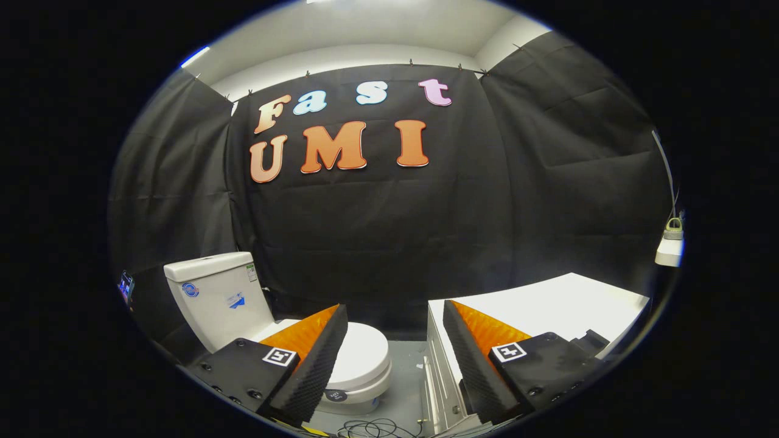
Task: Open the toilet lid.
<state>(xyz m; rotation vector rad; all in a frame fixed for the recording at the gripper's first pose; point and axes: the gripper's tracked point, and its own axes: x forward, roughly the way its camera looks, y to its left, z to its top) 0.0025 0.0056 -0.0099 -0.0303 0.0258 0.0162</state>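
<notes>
At the far left, a small device with a lit screen (pixel 125 286) hung against the black cloth wall (pixel 389 231). Next to it stood the white toilet (pixel 243 316), its tank (pixel 214 298) close to the cloth. The toilet lid (pixel 364 353) was down, closed flat on the bowl, and it lay beyond the left finger, which partly covered it. The gripper (pixel 395 359) was held above the floor with its two fingers wide apart, holding nothing and touching nothing. Between the fingers, the grey floor (pixel 405 377) was visible, with some dark cables (pixel 374 429) near the bottom. Behind the right finger stood a white cabinet (pixel 548 304) with a flat top. At the far right, a small white shelf (pixel 669 250) carried a small object.
</notes>
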